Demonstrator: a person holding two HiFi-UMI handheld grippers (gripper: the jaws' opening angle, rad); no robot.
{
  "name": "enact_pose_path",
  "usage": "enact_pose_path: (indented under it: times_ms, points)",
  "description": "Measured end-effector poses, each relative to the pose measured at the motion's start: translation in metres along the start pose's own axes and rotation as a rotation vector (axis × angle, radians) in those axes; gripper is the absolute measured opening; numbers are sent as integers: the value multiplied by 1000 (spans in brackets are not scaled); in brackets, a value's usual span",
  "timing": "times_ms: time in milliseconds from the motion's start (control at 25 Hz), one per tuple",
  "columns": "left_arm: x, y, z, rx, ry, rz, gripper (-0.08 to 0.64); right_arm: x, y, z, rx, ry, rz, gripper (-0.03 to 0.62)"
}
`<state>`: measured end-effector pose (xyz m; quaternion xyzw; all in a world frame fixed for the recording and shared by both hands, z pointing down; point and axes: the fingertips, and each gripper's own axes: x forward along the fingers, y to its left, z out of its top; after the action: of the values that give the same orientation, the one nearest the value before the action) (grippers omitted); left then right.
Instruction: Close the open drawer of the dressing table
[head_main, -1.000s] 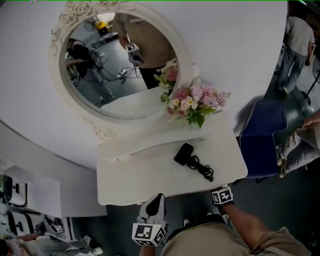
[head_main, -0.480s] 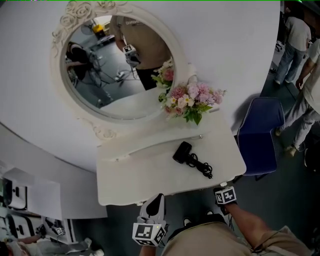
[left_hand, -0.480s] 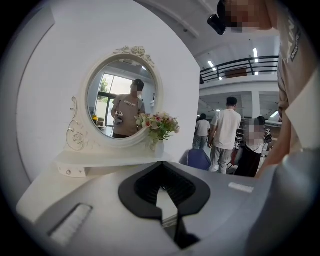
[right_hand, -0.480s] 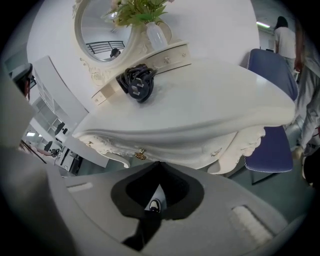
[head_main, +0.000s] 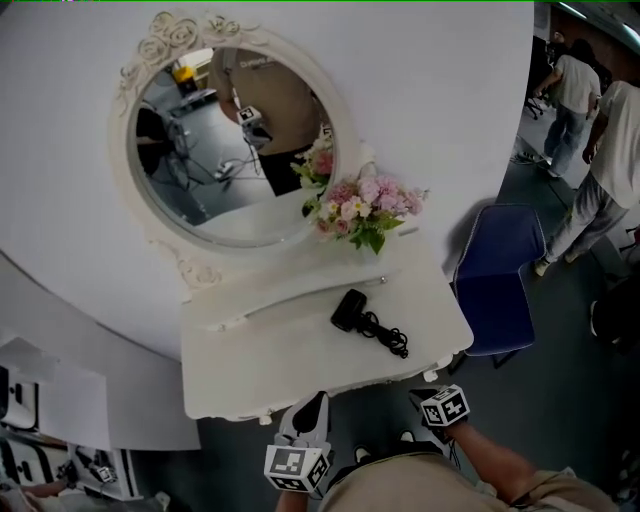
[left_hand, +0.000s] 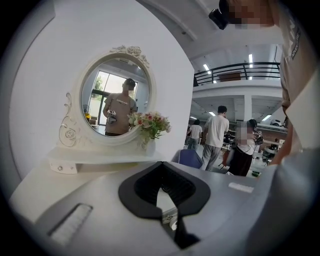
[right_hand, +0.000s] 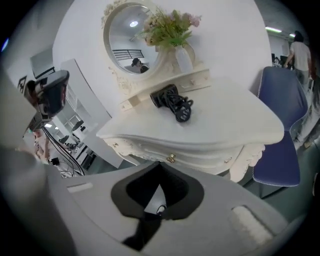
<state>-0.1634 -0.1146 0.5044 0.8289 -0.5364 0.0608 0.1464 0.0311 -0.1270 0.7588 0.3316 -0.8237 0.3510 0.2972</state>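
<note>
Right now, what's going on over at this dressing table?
A person stands at the white dressing table with a tool in each hand. The left tool and right tool are both held just short of its front edge, jaws together, gripping nothing. The right one faces the drawer front and its gold knob; the front looks about flush, so probably shut. A black hair dryer and flowers sit on top.
</note>
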Motion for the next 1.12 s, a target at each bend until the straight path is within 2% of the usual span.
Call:
enact_pose_path:
  times_ms: [440, 640, 920, 1120]
  points:
    - [-12, -4, 24, 10, -96, -13, 17, -96, 92, 120, -291, -332, 10, 2]
    - [-15, -5, 41, -3, -140, -1, 17, -145, 118, 163, -298, -485, 46, 2]
    - [-17, -13, 75, 36, -211, -17, 17, -187, 148, 195, -388, -598, 69, 2]
    - [-24, -15, 100, 79, -246, -7, 17, -210, 160, 211, -447, -663, 21, 2]
